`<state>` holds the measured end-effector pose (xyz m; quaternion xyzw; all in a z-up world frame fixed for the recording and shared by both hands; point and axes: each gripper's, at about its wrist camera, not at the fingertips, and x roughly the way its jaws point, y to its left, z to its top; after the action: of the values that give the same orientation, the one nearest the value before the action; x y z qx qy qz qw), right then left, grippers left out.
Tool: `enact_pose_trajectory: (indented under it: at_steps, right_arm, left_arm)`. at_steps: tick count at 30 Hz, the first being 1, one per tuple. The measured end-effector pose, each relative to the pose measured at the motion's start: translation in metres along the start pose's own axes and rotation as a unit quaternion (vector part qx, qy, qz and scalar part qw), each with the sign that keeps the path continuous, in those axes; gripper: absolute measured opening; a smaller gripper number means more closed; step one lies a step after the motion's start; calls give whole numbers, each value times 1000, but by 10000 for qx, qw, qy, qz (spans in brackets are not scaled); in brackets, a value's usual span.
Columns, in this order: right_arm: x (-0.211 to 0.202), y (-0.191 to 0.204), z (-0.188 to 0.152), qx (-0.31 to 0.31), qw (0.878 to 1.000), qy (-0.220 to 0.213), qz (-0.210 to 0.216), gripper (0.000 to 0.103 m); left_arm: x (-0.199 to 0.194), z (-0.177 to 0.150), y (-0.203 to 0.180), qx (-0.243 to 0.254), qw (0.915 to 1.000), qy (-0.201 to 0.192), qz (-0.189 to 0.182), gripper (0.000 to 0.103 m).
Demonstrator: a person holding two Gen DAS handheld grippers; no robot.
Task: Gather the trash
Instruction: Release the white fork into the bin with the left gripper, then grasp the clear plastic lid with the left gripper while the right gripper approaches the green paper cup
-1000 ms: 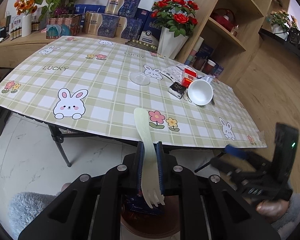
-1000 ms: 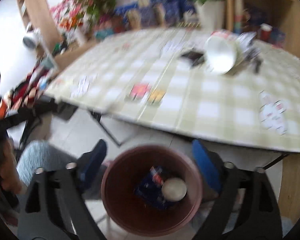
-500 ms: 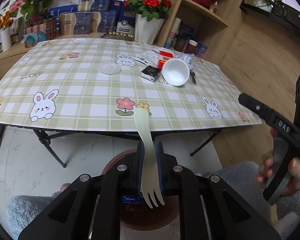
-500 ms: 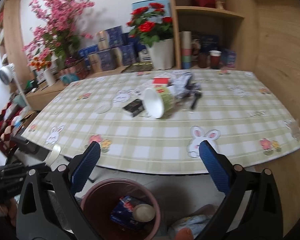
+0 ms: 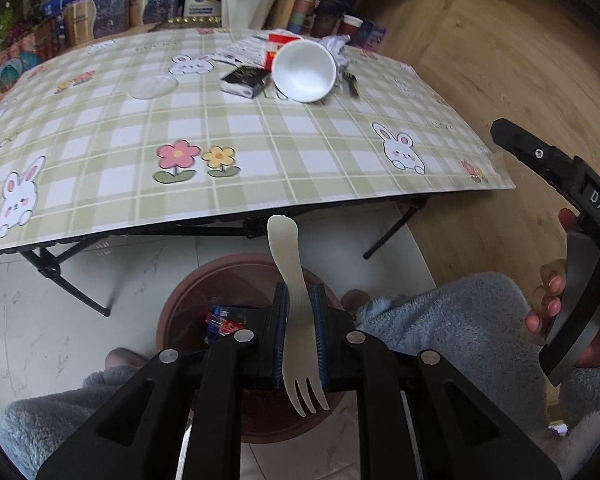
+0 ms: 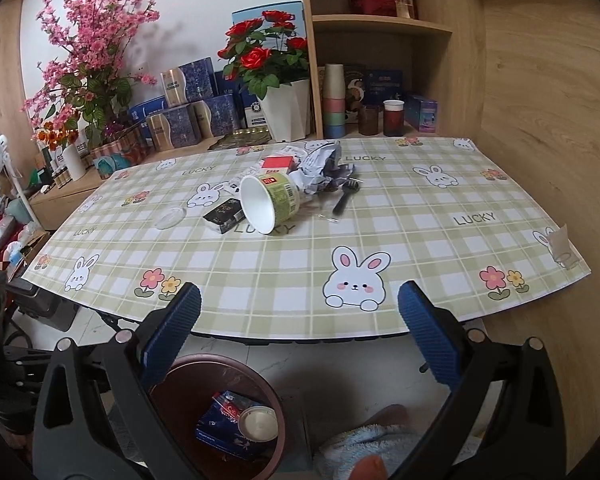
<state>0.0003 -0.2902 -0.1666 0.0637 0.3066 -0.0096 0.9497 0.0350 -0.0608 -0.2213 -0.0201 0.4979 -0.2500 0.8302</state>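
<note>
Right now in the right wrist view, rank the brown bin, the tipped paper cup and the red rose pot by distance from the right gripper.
1. Brown bin, just below, left of the right gripper.
2. Tipped paper cup, mid-table.
3. Red rose pot, behind the table.

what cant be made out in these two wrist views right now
- Brown round trash bin, left wrist view: near rim and most contents hidden behind the left gripper and its pale wooden fork.
- Same bin, right wrist view: left side covered by the right gripper.
- Small black box: print too small to read.

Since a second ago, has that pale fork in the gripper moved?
Yes. The wooden fork, clamped in the left gripper, slid back off the table edge and now hangs over the brown bin.
</note>
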Motion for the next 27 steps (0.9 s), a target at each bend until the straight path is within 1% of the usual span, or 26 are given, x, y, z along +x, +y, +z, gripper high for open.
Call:
enact_pose_trajectory:
  at_steps: [1,2,3,4,5,7,8,9,10,11,12,14,18,24,27]
  right_arm:
    - [-1,-2,0,26,10000,-5,-8,97]
    - [-1,-3,0,42,10000,-10,-17,97]
    - [-2,-5,0,63,10000,-21,-34,97]
    - [-3,-7,0,81,10000,-32,-48,97]
    - [-3,-9,0,109,9999,-46,-54,97]
    - [-4,-14,-1,243,9997,-64,61,97]
    - [-4,-15,-1,301,9995,-70,98,97]
    - [-4,-19,-1,399,9991,-81,118,97]
    - [-3,-20,0,448,9989,-72,111,97]
    - [-2,-21,0,485,9988,-53,103,97]
    - [-1,-22,0,514,9986,-27,100,97]
    - [2,-24,-1,547,9985,35,88,97]
    - [6,-26,-2,628,9979,91,109,97]
    - [15,-26,-4,652,9975,244,111,97]
    - [22,-25,-5,616,9975,344,65,97]
  left_arm:
    - [3,2,-3,40,10000,47,-23,13]
    - [3,3,-5,90,10000,38,-9,17]
    - [1,6,-9,201,9998,-54,66,35]
    - [-2,7,-12,257,9995,-174,104,47]
    - [-6,9,-14,292,9990,-299,128,63]
    - [-16,13,-16,383,9972,-596,220,67]
    - [-19,15,-16,414,9966,-659,266,73]
    - [-25,18,-14,439,9949,-807,418,80]
    - [-30,21,-13,431,9932,-940,529,83]
    - [-34,23,-11,413,9918,-1050,604,89]
    - [-40,26,-6,358,9896,-1198,718,93]
    - [-52,32,5,208,9857,-1410,897,95]
    - [-67,42,29,-143,9815,-1642,971,97]
    - [-77,59,64,-520,9761,-1745,1189,97]
    - [-78,66,77,-589,9744,-1752,1276,97]
